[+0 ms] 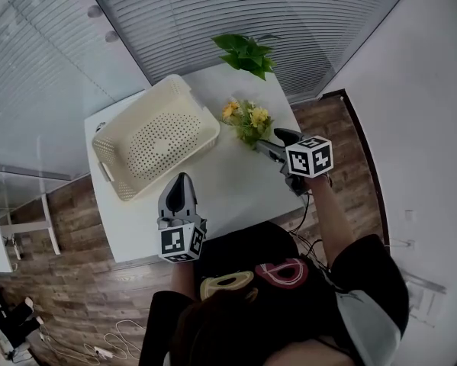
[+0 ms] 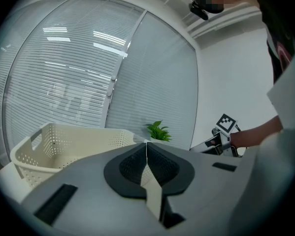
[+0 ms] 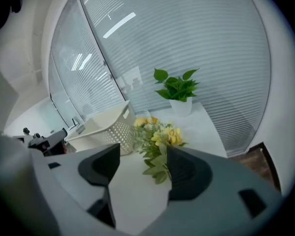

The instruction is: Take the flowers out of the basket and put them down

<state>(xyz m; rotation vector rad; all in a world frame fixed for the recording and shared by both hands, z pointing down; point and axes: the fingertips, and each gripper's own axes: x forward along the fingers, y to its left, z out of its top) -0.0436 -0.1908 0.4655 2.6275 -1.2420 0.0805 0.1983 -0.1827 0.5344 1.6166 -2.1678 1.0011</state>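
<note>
A small bunch of yellow and orange flowers lies on the white table, just right of the cream perforated basket, which holds nothing. My right gripper points at the stem end of the flowers. It stands open, with the lowest leaves close to the right pad and no pad pressing on them. My left gripper hovers over the table's near edge, in front of the basket. Its pads meet, so it is shut on nothing.
A potted green plant stands at the table's far corner, behind the flowers. Glass walls with blinds close off the far side. Wooden floor lies right of the table.
</note>
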